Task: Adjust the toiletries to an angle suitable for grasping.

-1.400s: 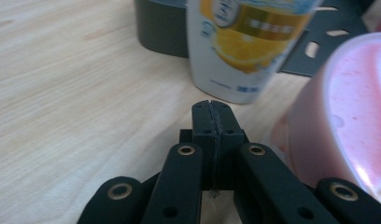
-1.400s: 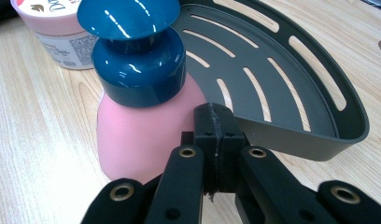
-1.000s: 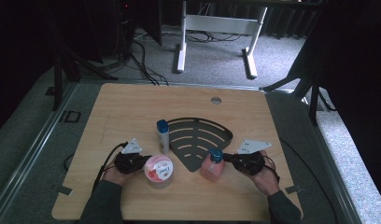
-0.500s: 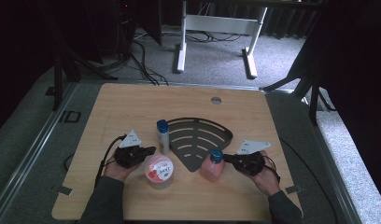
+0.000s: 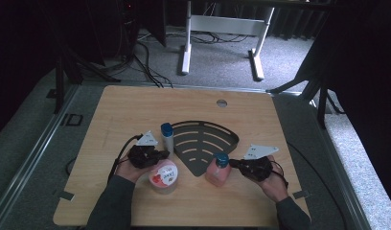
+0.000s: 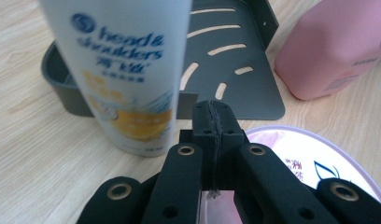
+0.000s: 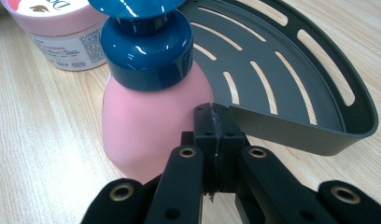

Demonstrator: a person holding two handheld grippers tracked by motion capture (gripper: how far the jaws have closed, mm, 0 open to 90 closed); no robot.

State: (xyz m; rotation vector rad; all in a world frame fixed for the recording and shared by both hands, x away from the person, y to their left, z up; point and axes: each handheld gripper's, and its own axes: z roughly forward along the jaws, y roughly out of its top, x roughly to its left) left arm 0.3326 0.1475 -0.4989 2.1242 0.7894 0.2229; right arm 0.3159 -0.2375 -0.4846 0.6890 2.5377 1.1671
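Note:
A dark fan-shaped slotted rack (image 5: 203, 143) lies flat mid-table. A white shampoo bottle with a blue cap (image 5: 167, 136) stands upright at its left edge. A pink bottle with a blue cap (image 5: 218, 171) stands at the rack's near right corner. A round pink-lidded jar (image 5: 163, 175) sits to the near left. My left gripper (image 5: 161, 154) is shut with nothing in it, hovering over the jar (image 6: 314, 163) and just short of the shampoo bottle (image 6: 128, 70). My right gripper (image 5: 234, 164) is shut and empty, its tips right beside the pink bottle (image 7: 146, 121).
The wooden table (image 5: 136, 110) has a small round hole (image 5: 222, 102) near its far edge. A white desk frame (image 5: 222, 33) and cables lie on the floor beyond. Both forearms enter from the near edge.
My left gripper has lifted off the table and moved to the right, toward the shampoo bottle and over the jar. The right gripper and all objects have stayed put.

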